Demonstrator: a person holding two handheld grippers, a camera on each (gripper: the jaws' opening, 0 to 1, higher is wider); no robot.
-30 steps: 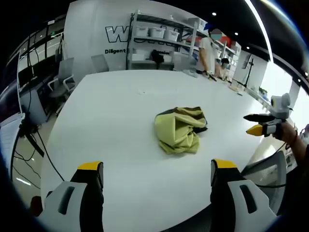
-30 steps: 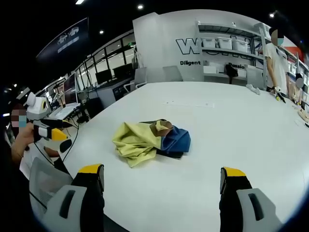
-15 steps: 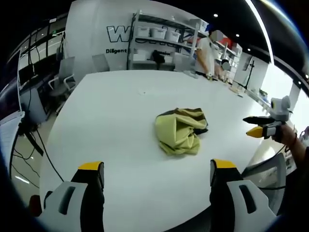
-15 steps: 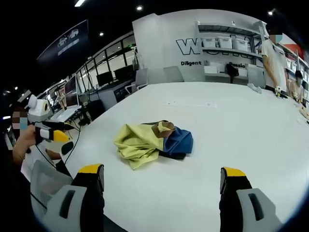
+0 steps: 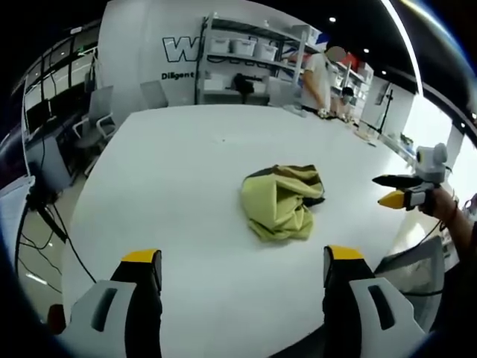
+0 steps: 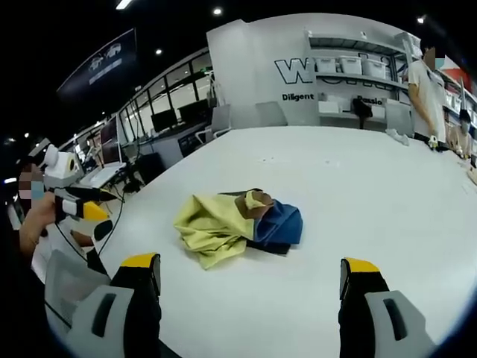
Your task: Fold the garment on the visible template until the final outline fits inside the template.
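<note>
A crumpled garment (image 5: 282,199), yellow-green with dark and blue parts, lies bunched near the middle of a large white table (image 5: 179,164). In the right gripper view the garment (image 6: 231,226) shows its yellow part on the left and a blue part on the right. My left gripper (image 5: 242,265) is open, held above the table's near edge, well short of the garment. My right gripper (image 6: 250,268) is open too, short of the garment and touching nothing. The right gripper (image 5: 395,190) also appears at the right of the left gripper view, and the left gripper (image 6: 78,205) at the left of the right gripper view.
A person (image 5: 319,78) stands at the table's far side by white shelving (image 5: 246,63) with bins. Office chairs (image 5: 93,123) stand at the far left edge. A chair back (image 6: 71,287) is near the left. Small items (image 5: 313,112) lie at the far table edge.
Both views have shifted slightly as the hands moved. The garment lies as before, and both grippers stay open.
</note>
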